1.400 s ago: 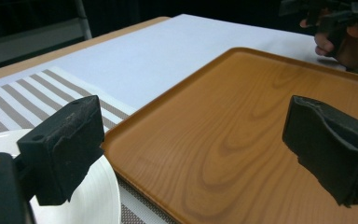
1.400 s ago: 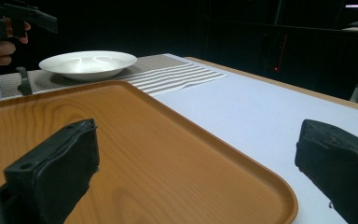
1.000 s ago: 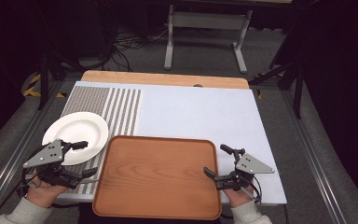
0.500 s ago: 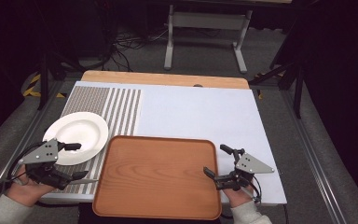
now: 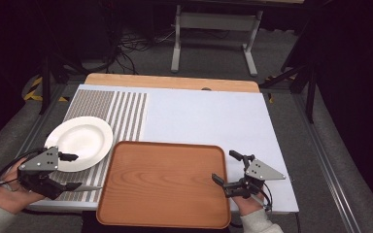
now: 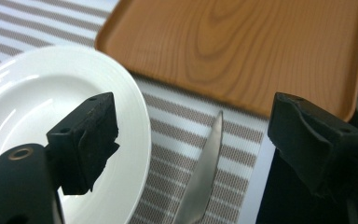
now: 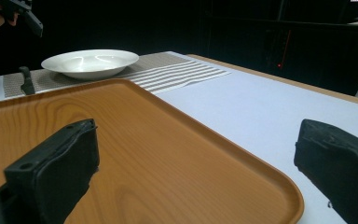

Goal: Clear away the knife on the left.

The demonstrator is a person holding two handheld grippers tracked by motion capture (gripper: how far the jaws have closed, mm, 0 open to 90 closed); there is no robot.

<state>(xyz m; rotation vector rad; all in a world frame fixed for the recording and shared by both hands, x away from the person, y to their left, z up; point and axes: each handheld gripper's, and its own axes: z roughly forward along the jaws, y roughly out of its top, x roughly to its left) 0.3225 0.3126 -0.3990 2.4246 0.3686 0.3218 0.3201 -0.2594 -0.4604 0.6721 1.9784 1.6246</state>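
Two grippers are hovering wide-fingered: the left gripper (image 5: 63, 171) over a knife (image 6: 200, 176) lying between plate (image 5: 80, 141) and tray (image 5: 162, 182), probably lining up a grasp; the right gripper (image 5: 228, 167) is straddling the tray's corner.

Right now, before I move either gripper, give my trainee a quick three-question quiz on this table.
1. True or false: the white plate sits on the wooden tray.
2. What lies on the striped mat between plate and tray? A) knife B) spoon C) cup
3. Fill in: the right gripper has its jaws ___, astride the tray's rim.

Key: 1 false, the plate is on the mat; 2 A, a knife, in front of the left gripper; 3 open.
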